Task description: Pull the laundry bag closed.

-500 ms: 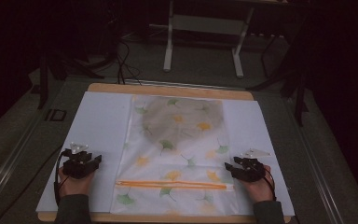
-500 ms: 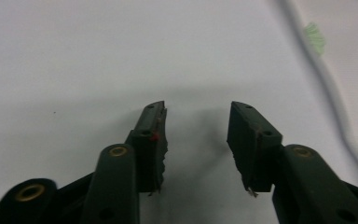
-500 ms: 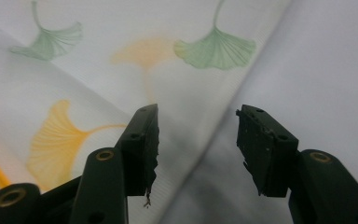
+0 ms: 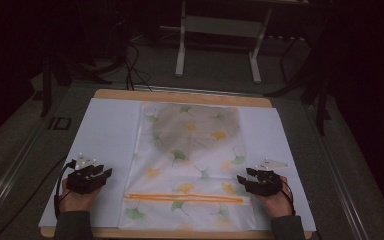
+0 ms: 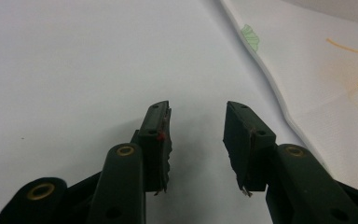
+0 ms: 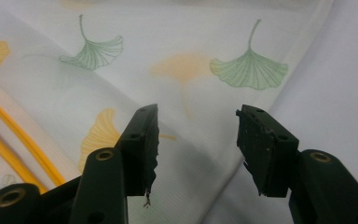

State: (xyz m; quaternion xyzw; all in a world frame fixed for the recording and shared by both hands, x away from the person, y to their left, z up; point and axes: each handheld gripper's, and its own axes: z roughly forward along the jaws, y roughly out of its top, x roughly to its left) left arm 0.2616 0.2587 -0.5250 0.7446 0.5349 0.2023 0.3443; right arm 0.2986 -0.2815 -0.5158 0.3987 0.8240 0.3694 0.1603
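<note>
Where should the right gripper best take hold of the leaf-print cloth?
Probably the cloth's right side edge, approached from the right: the open right gripper already points at that edge, which lies as a thin, slightly raised fold on the white sheet.

Leaf-printed white cloth (image 4: 190, 165) flat at table centre; 2 orange stripes (image 4: 182, 198) near front edge

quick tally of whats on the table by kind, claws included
claws: 2, the left claw open over the white sheet, the right claw open at the cloth's edge
leaf-print cloth with two orange stripes: 1
white sheet under the cloth: 1
total: 4
</note>
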